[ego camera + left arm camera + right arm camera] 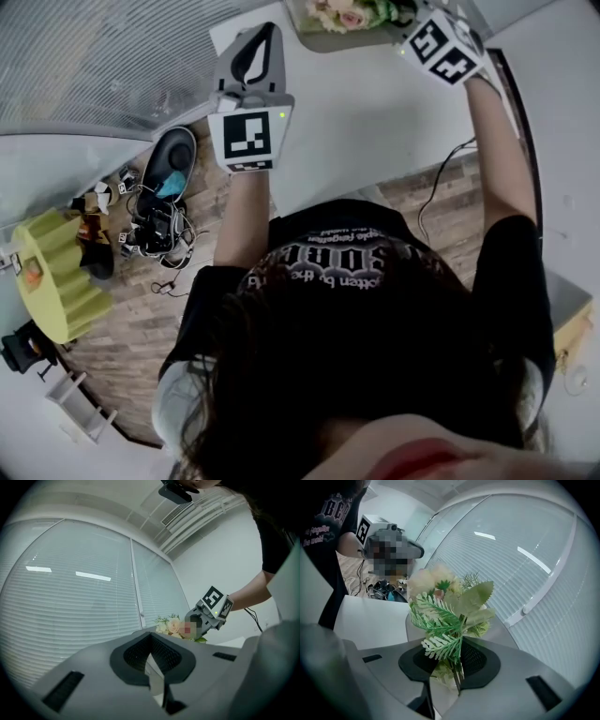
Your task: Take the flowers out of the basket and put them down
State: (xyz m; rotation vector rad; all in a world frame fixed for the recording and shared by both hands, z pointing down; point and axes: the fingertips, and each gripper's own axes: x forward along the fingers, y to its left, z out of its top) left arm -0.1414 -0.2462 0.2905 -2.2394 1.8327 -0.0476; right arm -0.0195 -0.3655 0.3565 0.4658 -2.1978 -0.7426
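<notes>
**White surface ahead, bouquet held up in your right fingers**

White surface runs out in front of you to a wall of window blinds, and most of it lies bare. Your right gripper has its fingers clamped on the stems of the artificial flowers, low down beneath the fern fronds. The bunch hangs in the air at the far side, just above what looks like the grey basket. Your left gripper holds nothing, its fingers drawn together, out over the bare middle. Expect the bouquet to be light and springy. Its leaves and petals will bend and snag, so the stems are the right place to hold it. Mind the basket rim and the far edge; the open stretch near your left gripper looks the roomiest spot to lay it down
</notes>
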